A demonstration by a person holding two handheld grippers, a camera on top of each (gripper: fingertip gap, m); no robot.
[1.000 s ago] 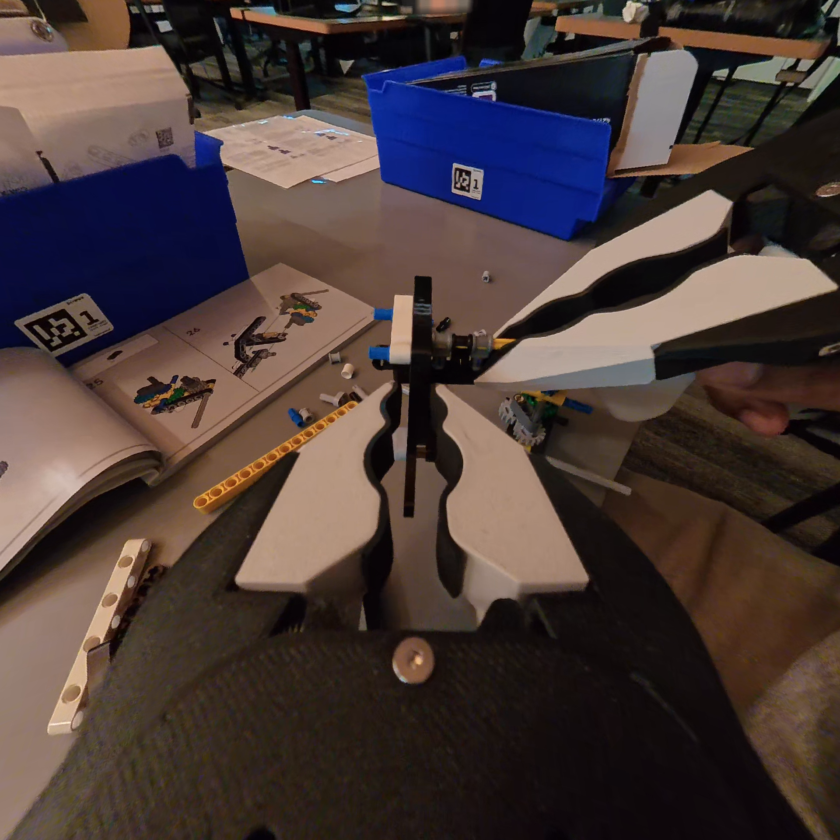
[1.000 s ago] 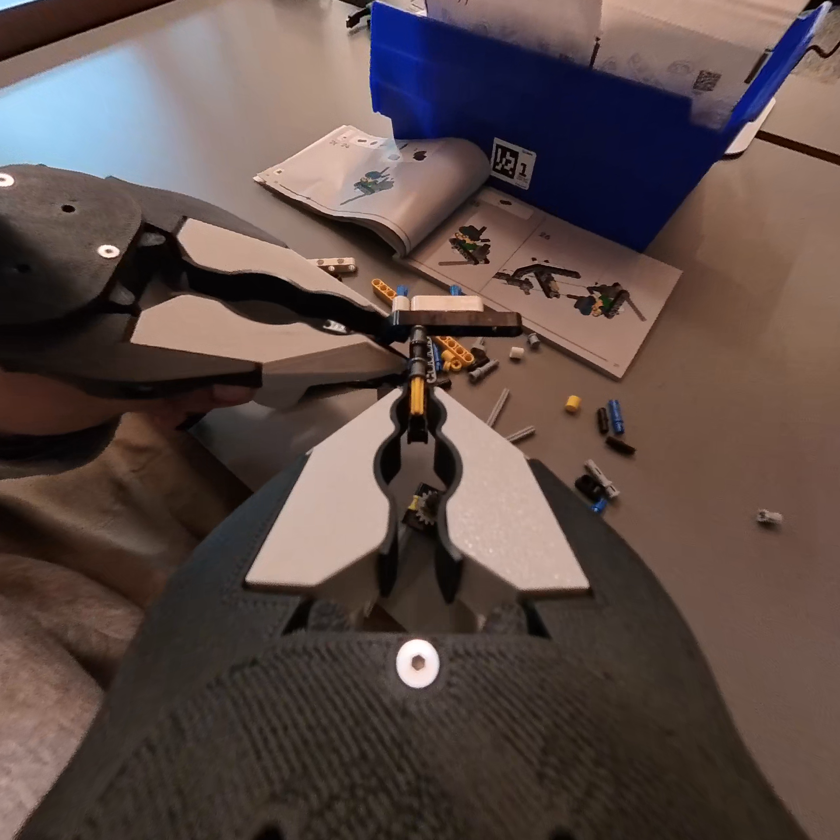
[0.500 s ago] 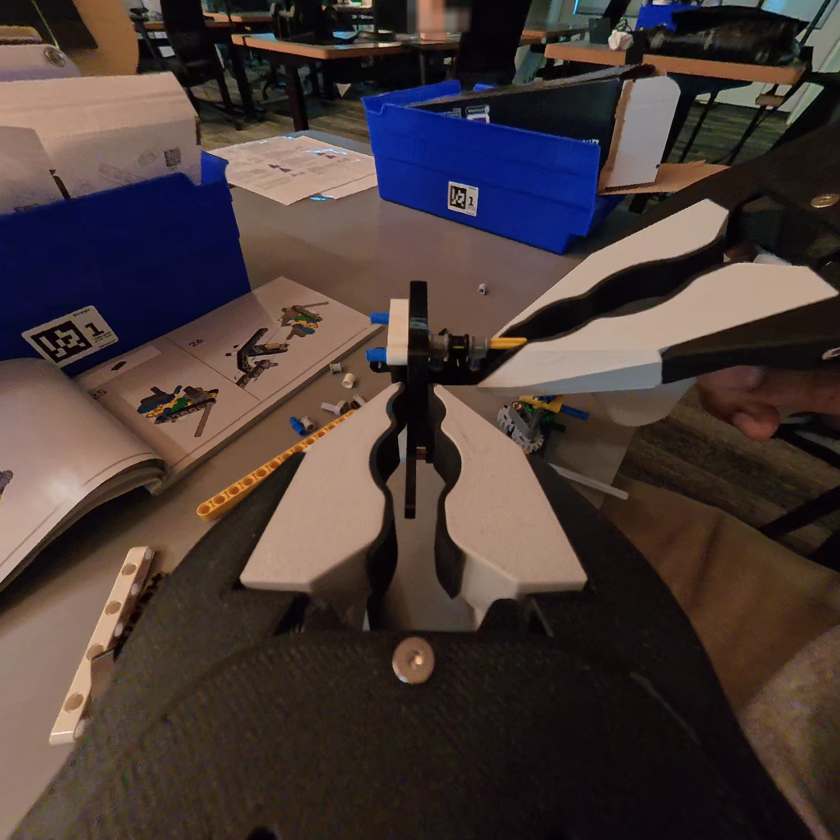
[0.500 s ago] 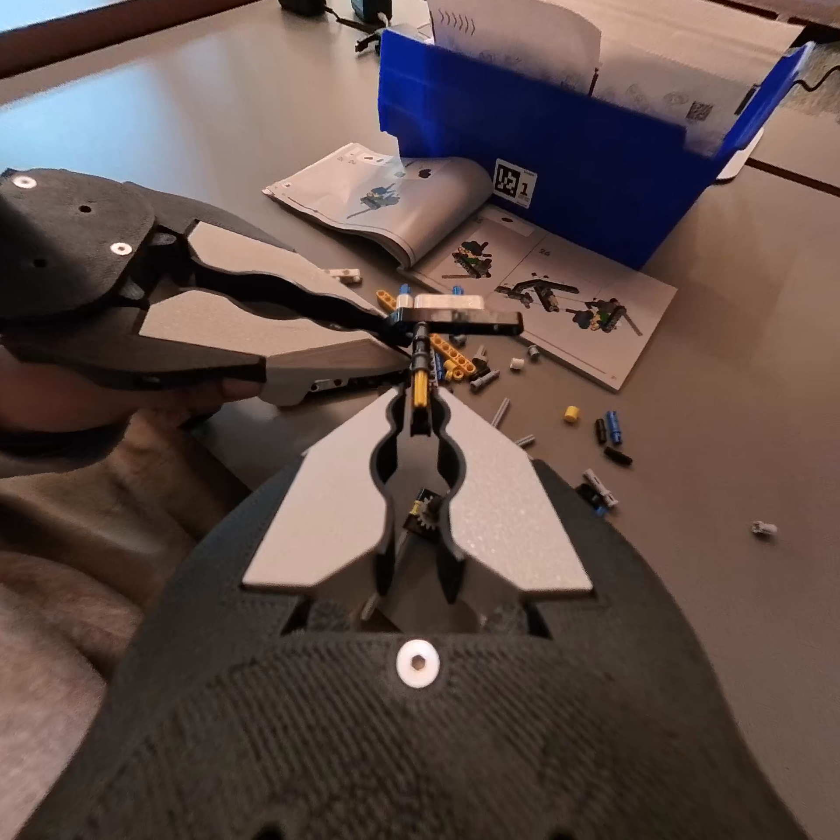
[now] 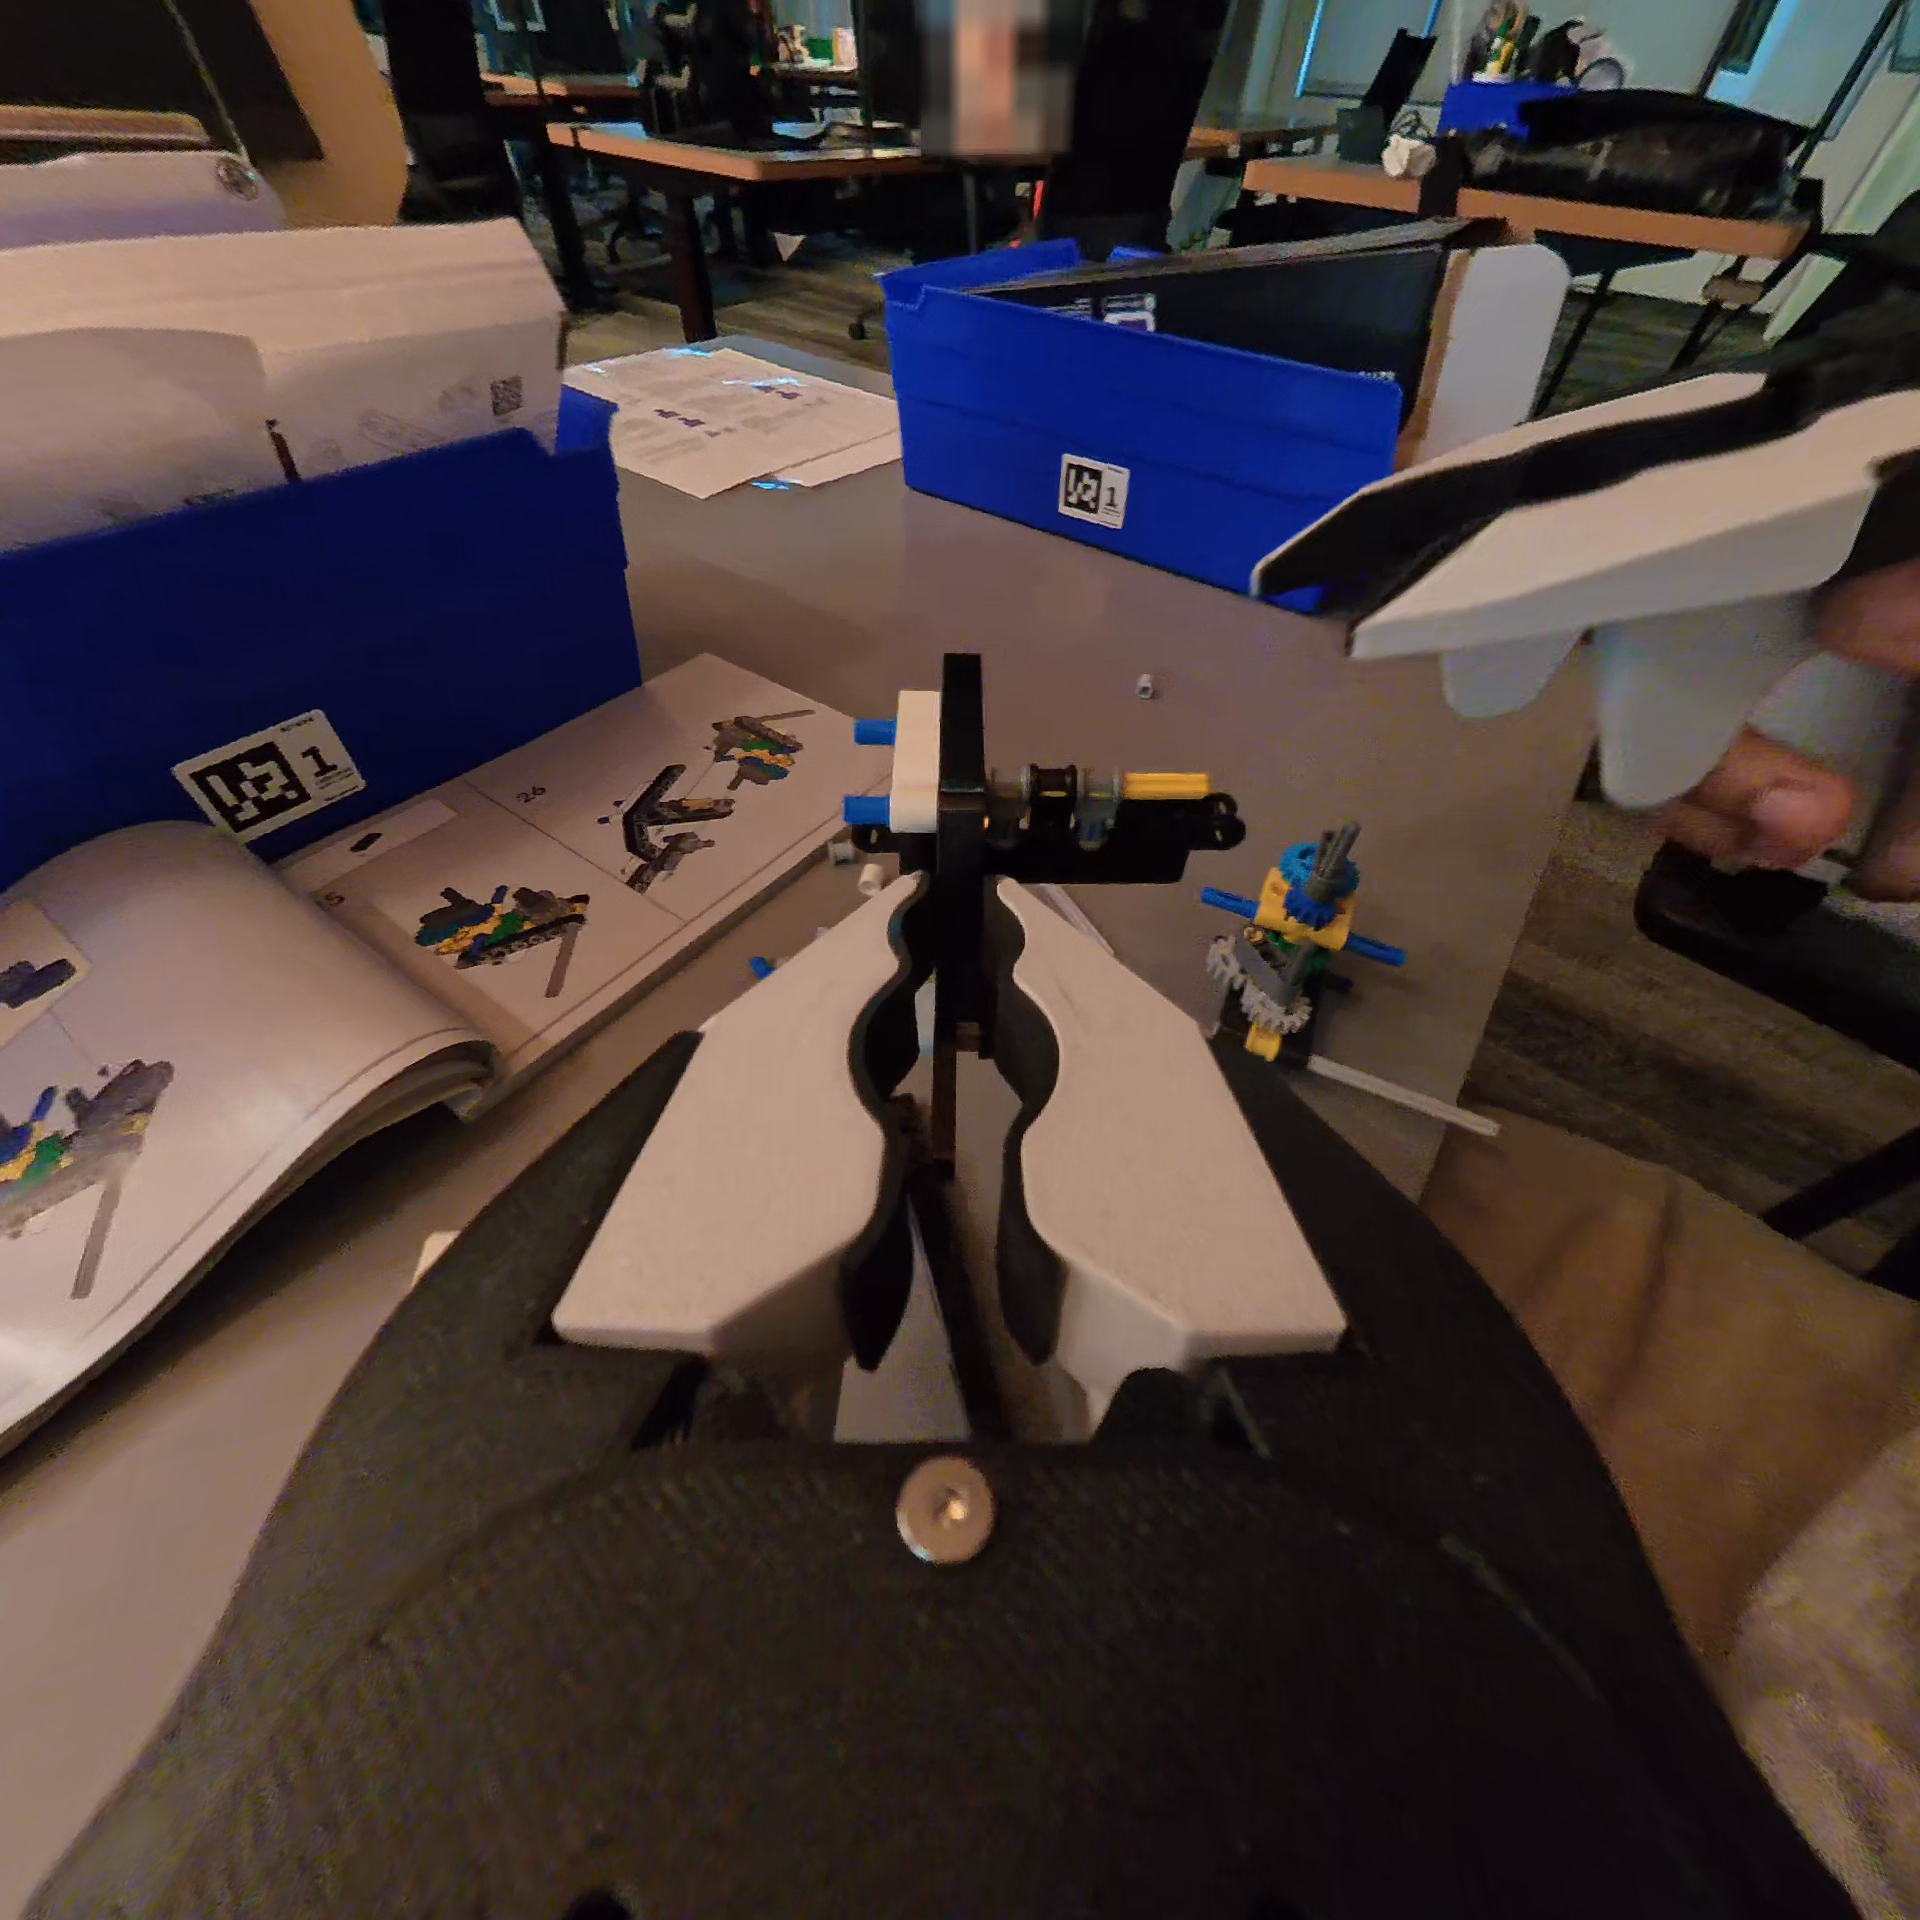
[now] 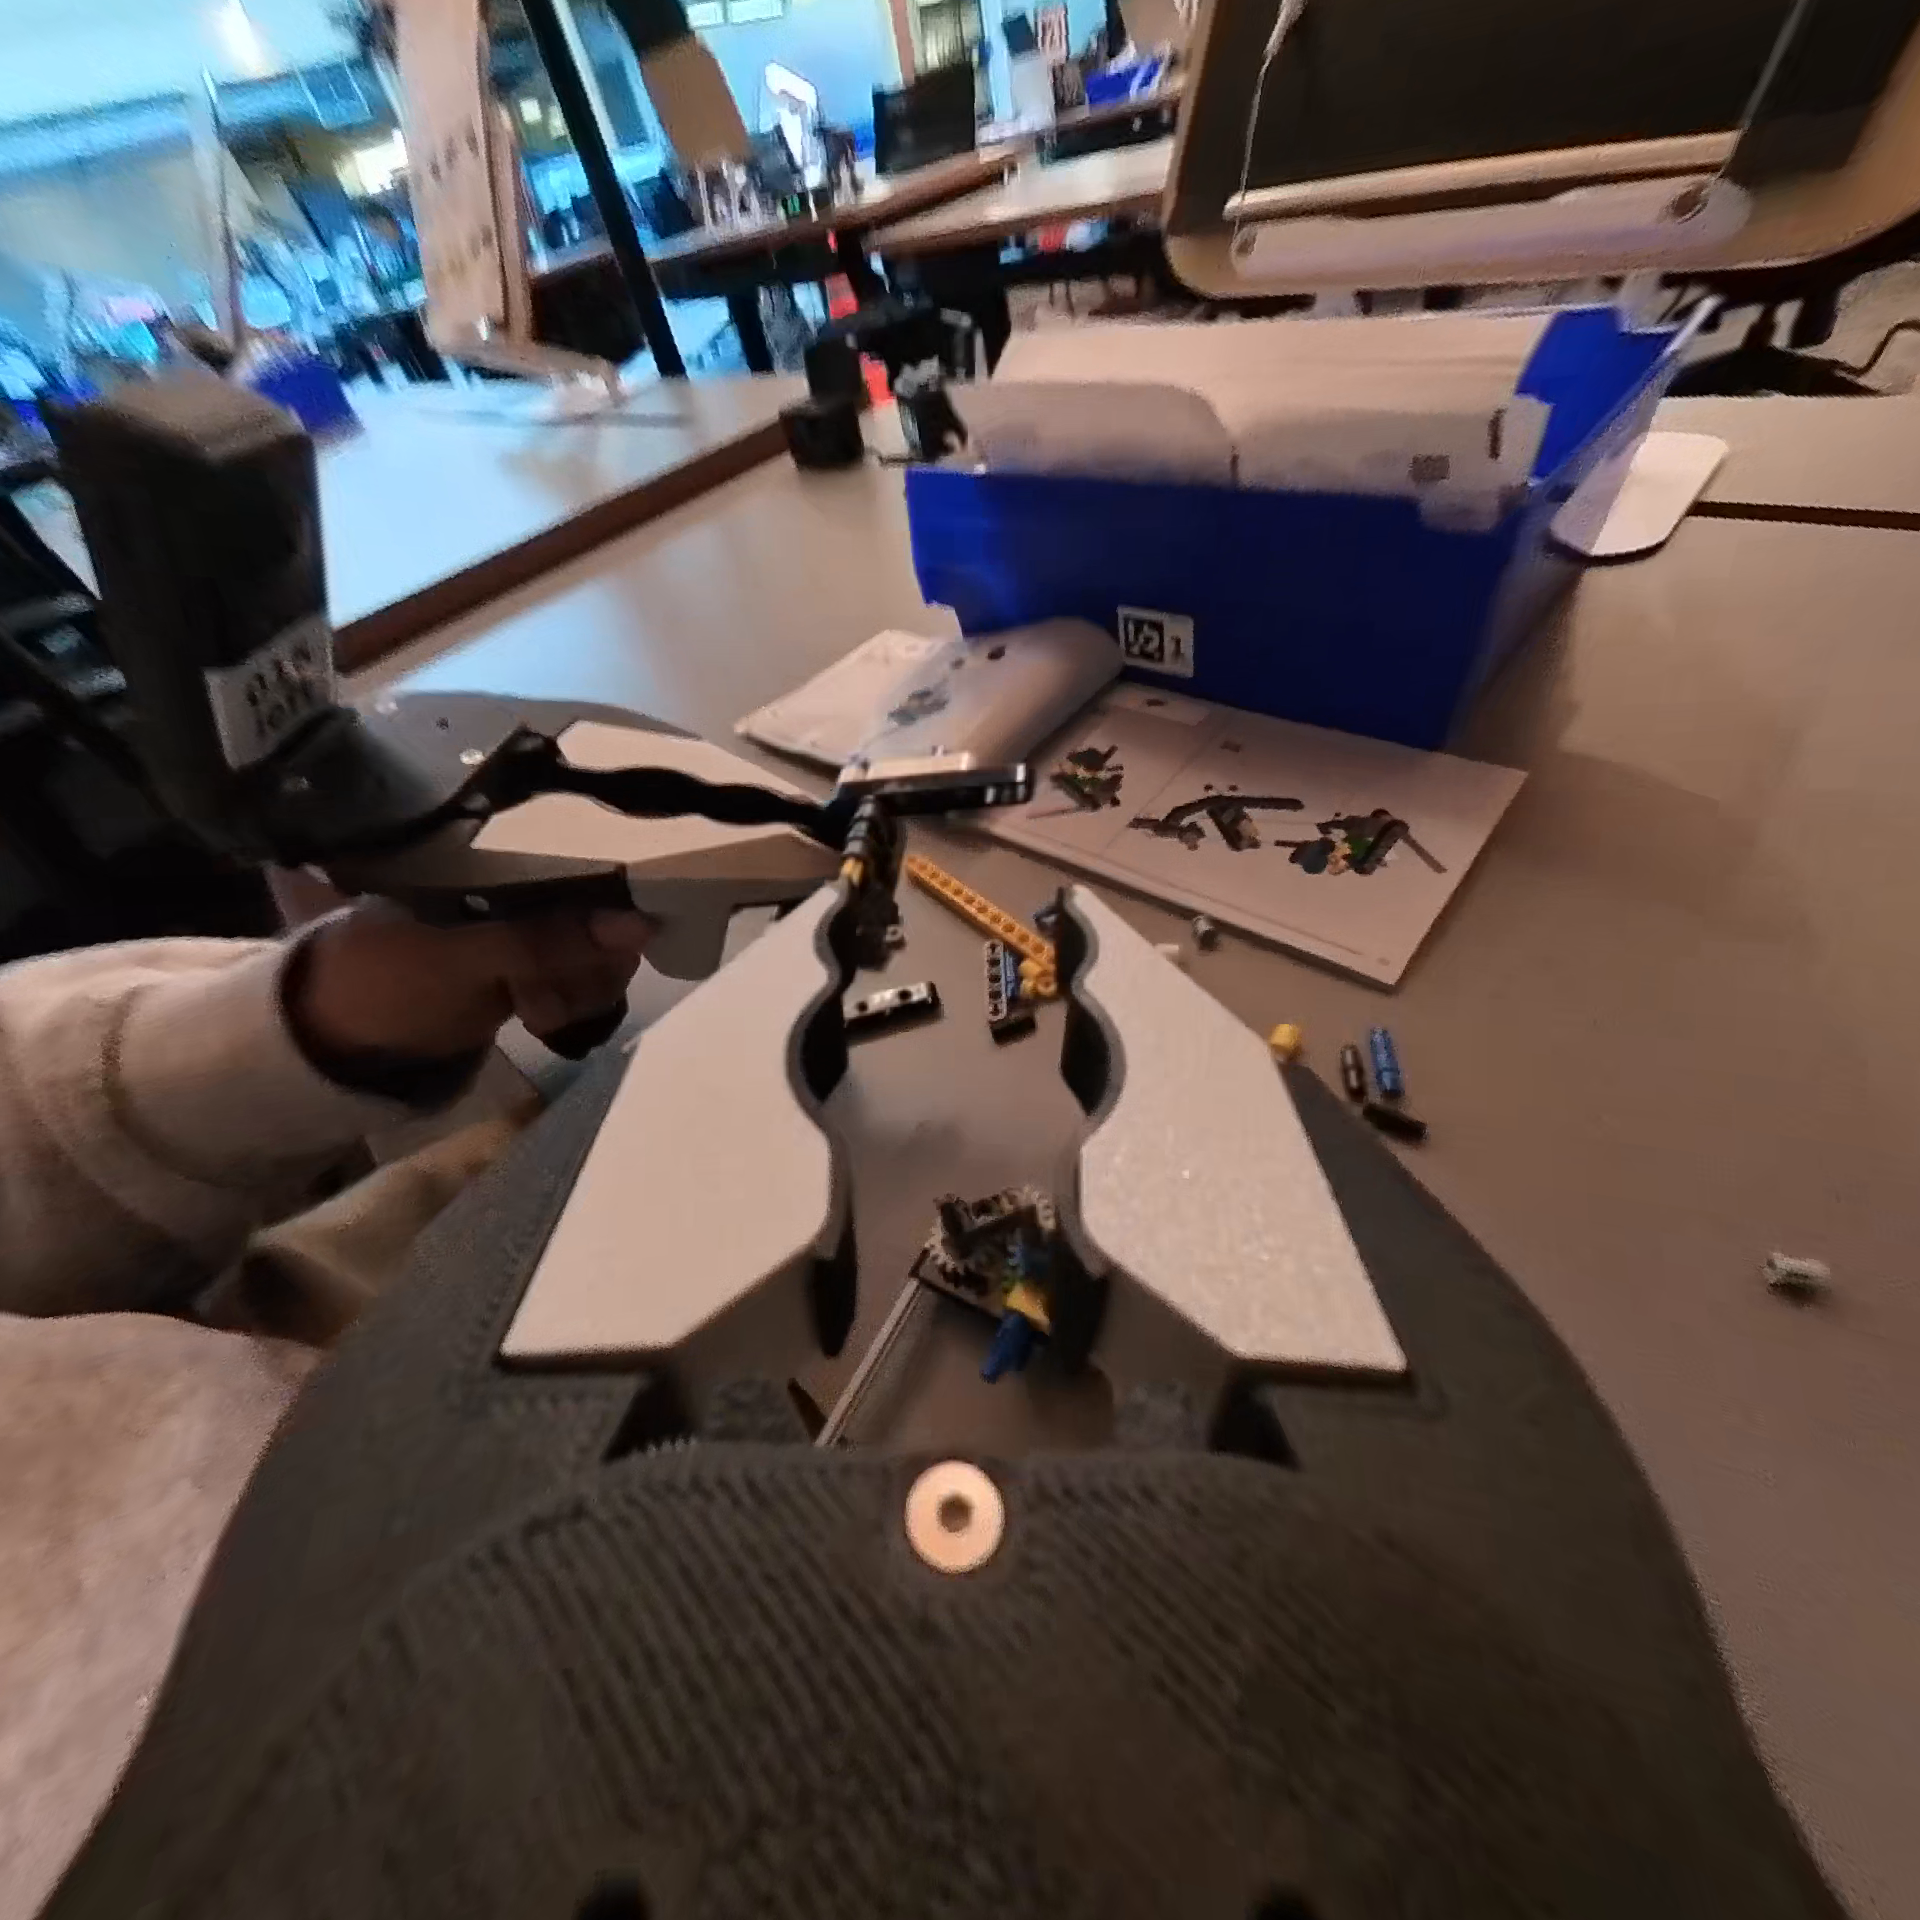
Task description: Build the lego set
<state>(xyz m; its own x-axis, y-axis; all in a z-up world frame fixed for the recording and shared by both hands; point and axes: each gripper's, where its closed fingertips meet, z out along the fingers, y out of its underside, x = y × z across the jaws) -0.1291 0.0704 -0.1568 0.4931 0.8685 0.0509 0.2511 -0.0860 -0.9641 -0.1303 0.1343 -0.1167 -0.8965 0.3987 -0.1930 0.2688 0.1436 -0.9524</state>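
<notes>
My left gripper (image 5: 956, 904) is shut on a black lego beam assembly (image 5: 961, 790) with a white piece, blue pins and a yellow axle sticking out to the right. It holds the assembly upright above the table. My right gripper (image 6: 951, 914) is open and empty, a little back from the assembly (image 6: 935, 784). It shows in the left wrist view (image 5: 1304, 608) at the upper right. The left gripper also shows in the right wrist view (image 6: 831, 821). A small gear sub-assembly (image 5: 1294, 935) stands on the table, under my right gripper (image 6: 997, 1247).
An open instruction booklet (image 5: 520, 914) lies left of the assembly. Two blue bins (image 5: 312, 623) (image 5: 1132, 436) stand behind. A long yellow beam (image 6: 977, 914) and several loose small pieces (image 6: 1371, 1070) lie on the grey table (image 6: 1662, 935). The table edge runs close on my side. The left gripper's tips are roughly 8 centimetres from the right gripper's.
My right gripper has let go of the yellow axle, opened, and pulled back and up. My left gripper still holds the assembly in about the same place.
</notes>
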